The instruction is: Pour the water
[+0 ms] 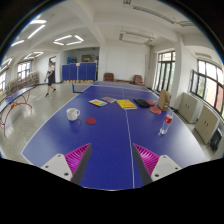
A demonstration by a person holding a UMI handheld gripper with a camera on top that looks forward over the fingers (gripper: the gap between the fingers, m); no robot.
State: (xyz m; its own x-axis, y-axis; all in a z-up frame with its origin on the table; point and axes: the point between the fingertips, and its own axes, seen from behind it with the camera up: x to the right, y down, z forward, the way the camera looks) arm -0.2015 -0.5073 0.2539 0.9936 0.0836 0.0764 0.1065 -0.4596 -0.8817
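On blue table point(110, 135), beyond our fingers: white cup point(73, 114) left, clear bottle point(166, 123) right, well apart. We see gripper point(110, 160) spread, holding nothing.

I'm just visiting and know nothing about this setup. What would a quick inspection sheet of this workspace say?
Surface: blue table-tennis table, no net seen.
Job's things: white cup; bottle near the far side edge.
Clutter: red disc; coloured flat sheets; dark items beyond, too small to tell.
Gripper: hand-held gripper open, holding nothing, above the near end.
Cables: nothing seen.
Surroundings: hall with windows, ceiling lights, a person at another table.
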